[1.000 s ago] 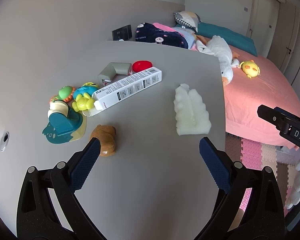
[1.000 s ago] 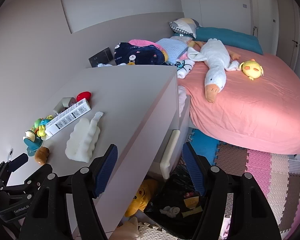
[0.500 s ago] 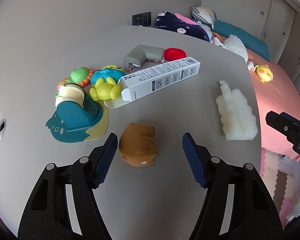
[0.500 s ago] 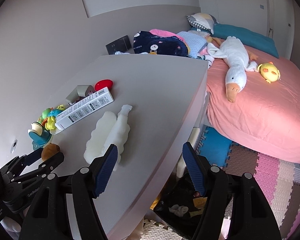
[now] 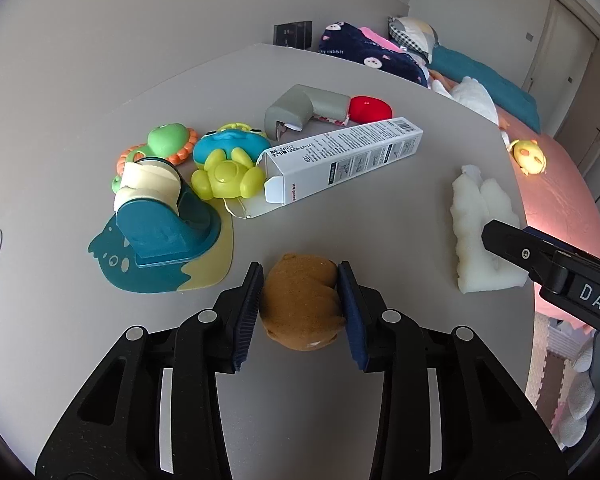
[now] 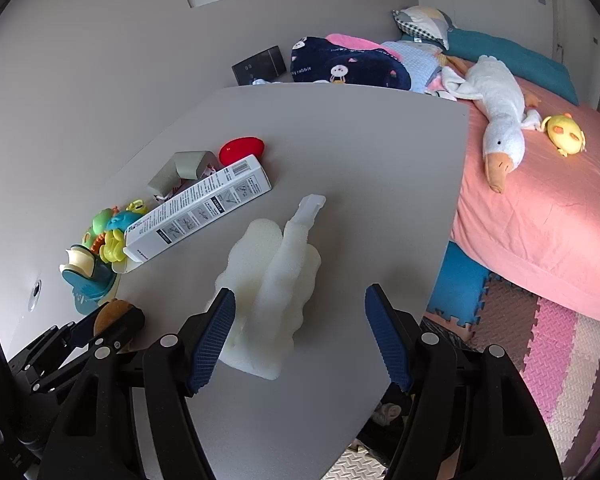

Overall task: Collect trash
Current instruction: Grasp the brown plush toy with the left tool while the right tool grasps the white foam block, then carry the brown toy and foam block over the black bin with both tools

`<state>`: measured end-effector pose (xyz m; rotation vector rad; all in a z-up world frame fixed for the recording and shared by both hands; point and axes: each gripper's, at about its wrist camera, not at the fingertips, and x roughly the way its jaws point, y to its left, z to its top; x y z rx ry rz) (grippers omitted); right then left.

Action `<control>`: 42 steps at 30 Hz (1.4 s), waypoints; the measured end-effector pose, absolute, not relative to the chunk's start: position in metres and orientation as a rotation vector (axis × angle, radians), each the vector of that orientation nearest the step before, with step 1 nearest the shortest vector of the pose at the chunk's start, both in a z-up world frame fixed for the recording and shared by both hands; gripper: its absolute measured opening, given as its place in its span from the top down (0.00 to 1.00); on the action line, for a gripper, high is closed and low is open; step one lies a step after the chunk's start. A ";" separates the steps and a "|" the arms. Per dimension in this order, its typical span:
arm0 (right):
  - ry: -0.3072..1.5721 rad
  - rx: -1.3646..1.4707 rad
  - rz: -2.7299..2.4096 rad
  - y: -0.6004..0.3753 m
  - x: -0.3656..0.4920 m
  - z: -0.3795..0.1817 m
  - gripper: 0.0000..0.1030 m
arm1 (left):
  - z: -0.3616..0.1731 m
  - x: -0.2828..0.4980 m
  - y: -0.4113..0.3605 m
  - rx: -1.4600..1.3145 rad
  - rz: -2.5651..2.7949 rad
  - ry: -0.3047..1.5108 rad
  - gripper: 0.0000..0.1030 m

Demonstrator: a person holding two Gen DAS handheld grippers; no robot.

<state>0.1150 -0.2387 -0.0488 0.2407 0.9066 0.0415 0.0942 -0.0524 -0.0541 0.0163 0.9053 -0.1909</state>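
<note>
Now, left to right, the risks as they look:

Toy cluster, far left: the teal dinosaur stand (image 5: 156,236) and the green and yellow bath toys (image 5: 224,172) sit close to the open flap of the white carton (image 5: 340,160). A careless reach for the carton would probably drag toys along with it.

Left gripper (image 5: 300,300): its jaws have just been closing and now pinch the brown lump (image 5: 300,300) from both sides, near the front edge of the grey table (image 5: 340,400). The lump looks soft and rounded, so a hasty lift could let it roll or squeeze out of the pads.

White carton: light and already open at 1 end, lying mid-table. I judge it would crush or skid if grabbed across its long faces.

Right gripper (image 6: 300,340): jaws spread wide, holding nothing, hovering over the near end of the white foam piece (image 6: 272,276), which lies right of the carton. Closing too low could scrape the table; foam may compress and slip.

Table's right edge: foam nudged sideways might drop toward the floor mats (image 6: 540,340).
</note>
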 end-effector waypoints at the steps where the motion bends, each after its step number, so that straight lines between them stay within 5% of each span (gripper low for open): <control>1: 0.907 0.240 0.044 -0.236 0.117 -0.049 0.34 | -0.054 0.094 -0.053 0.022 -0.193 0.903 0.65; 8: 0.926 0.219 0.066 -0.219 0.129 -0.052 0.36 | -0.054 0.096 -0.051 0.008 -0.213 0.903 0.65; 15: 0.947 0.185 0.137 -0.205 0.131 -0.054 0.69 | -0.054 0.096 -0.052 0.021 -0.208 0.905 0.65; 17: 0.942 0.161 0.129 -0.203 0.129 -0.051 0.71 | -0.054 0.096 -0.051 0.019 -0.209 0.905 0.65; 42: 0.806 0.196 0.098 -0.266 0.070 0.004 0.72 | -0.025 0.081 -0.093 0.022 -0.274 0.880 0.65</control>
